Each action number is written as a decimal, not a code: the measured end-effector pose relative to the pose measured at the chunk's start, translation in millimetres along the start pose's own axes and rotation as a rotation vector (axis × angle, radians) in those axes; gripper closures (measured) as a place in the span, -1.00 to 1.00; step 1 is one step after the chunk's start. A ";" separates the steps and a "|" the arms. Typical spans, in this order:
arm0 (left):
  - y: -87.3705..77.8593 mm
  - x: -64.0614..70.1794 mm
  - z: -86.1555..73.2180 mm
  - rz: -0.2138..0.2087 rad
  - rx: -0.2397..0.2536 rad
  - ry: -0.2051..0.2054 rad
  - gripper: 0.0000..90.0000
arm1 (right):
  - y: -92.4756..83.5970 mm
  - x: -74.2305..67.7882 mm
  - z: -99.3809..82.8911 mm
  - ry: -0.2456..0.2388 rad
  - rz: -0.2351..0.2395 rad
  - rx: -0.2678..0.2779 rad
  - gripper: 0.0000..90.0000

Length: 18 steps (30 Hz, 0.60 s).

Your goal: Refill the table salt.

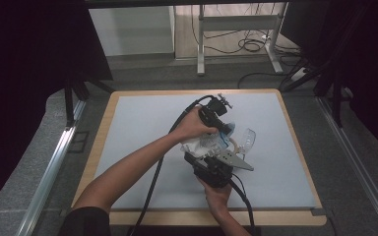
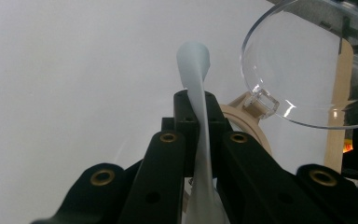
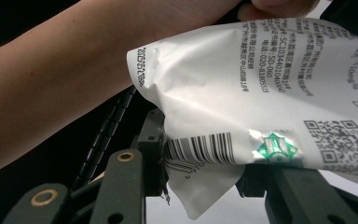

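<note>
You have the white printed pouch [image 3: 242, 107] pinched at both ends at table centre, left gripper [image 2: 199, 112] clamped on its top edge, right gripper [image 3: 200, 163] gripping its barcode end, with the open clear-lidded jar [image 1: 243, 140] at three o'clock awaiting filling.

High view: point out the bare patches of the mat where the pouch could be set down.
Bare mat lies left of the left tool, along the far edge, and at the right beyond the clear lid. The near strip left of the right tool is crossed by a forearm and cable. The middle is crowded: both tools grip the pouch beside the lid.
</note>
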<state>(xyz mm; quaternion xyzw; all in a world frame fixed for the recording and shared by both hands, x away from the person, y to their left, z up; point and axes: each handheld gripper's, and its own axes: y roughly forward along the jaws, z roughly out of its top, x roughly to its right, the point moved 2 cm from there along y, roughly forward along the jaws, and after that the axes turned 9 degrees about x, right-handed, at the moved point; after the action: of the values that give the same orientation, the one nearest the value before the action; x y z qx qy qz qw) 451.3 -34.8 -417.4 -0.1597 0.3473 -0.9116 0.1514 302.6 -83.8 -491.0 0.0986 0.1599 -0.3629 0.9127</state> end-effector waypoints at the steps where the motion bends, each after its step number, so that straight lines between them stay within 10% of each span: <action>1: 0.0 0.1 0.0 0.000 0.000 0.000 0.99 | 0.0 0.0 0.0 0.001 0.000 0.000 0.37; 18: 0.0 0.2 0.0 0.001 0.000 -0.002 0.99 | -0.5 0.3 0.4 -0.002 0.003 -0.001 0.37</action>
<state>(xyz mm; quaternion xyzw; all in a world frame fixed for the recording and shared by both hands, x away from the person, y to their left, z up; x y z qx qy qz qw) 451.0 -34.8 -417.3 -0.1603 0.3470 -0.9114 0.1522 302.5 -84.4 -490.8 0.0982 0.1588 -0.3616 0.9135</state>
